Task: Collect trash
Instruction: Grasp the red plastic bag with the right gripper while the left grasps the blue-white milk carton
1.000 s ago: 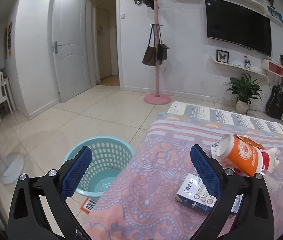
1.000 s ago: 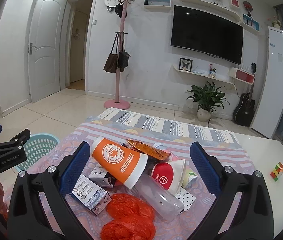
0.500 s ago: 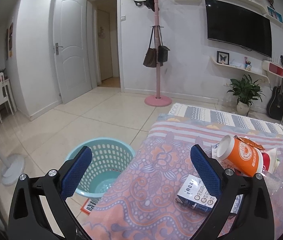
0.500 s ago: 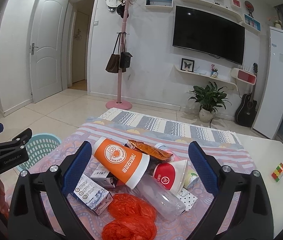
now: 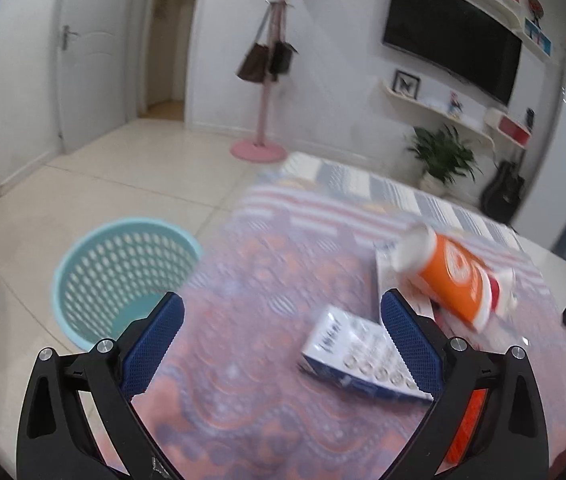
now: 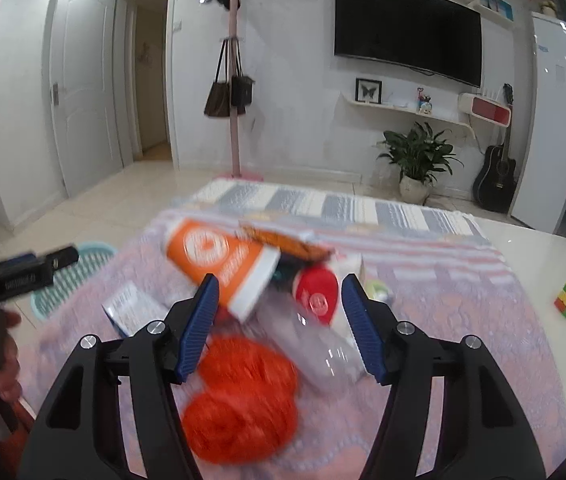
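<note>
At the reaching step of the collecting, with nothing picked up yet. Trash in a heap on the patterned cloth (image 5: 263,400) of the table: an orange cup (image 6: 219,264) on its side, a snack wrapper (image 6: 287,242) lying over its far side, a red and white cup (image 6: 317,292), a clear bottle (image 6: 315,348), a crumpled red bag (image 6: 243,396) nearest to the camera, and a small blue and white carton (image 5: 359,360) a little apart on the left. Teal basket (image 5: 131,224) on the floor, just beside the left edge of the table, seemingly the place for the trash. Right gripper (image 6: 279,280) above the heap, jaws half apart and just been closing, framing the white rim of the orange cup, the red and white cup and the bottle, but pressing on none of them as far as the blur allows to see. Left gripper (image 5: 283,300) with jaws wide apart and empty, the carton close to the inner side of its right finger, not touched. For the next move, probably: choose one piece only, lower until the pads stand on both sides of it, then squeeze and carry to the basket. For the cup, better to grip across the body, gently, to avoid crushing or rolling it. Worth watching the loose bottle and bag, easy to push off the pile.
</note>
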